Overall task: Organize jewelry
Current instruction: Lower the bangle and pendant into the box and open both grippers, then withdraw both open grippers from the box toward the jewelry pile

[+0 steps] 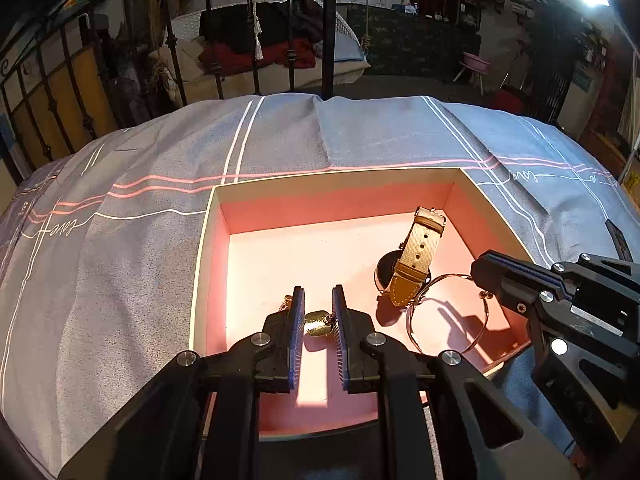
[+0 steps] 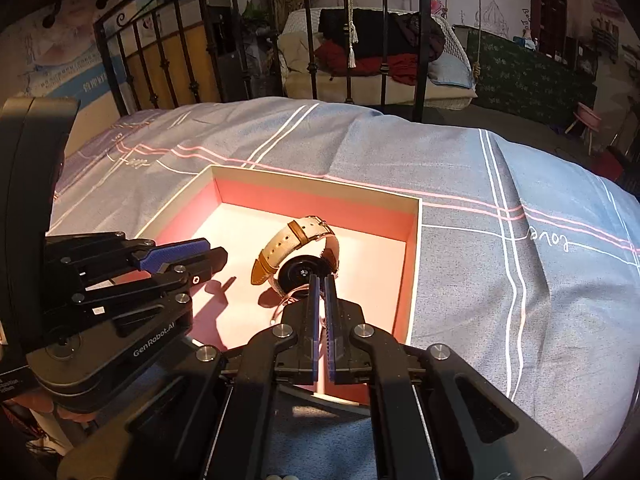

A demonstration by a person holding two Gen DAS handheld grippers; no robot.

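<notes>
An open pink box [image 1: 336,178] [image 2: 414,248] lies on the bed. Inside it lie a watch with a beige strap [image 1: 416,258] [image 2: 296,250] and a thin gold bangle [image 1: 444,312]. My left gripper [image 1: 318,300] hangs over the box's near part, jaws slightly apart around a small gold pendant [image 1: 317,323]; contact is unclear. My right gripper [image 2: 320,286] is over the box's right side, jaws nearly closed on the bangle's rim; in the left wrist view its tip [image 1: 486,272] meets the bangle. The left gripper shows in the right wrist view [image 2: 188,258].
A grey-blue bedsheet [image 1: 160,200] [image 2: 520,280] with pink and white stripes covers the bed around the box. A black iron bed frame [image 1: 328,28] [image 2: 384,32] stands at the far edge, with a cluttered room beyond.
</notes>
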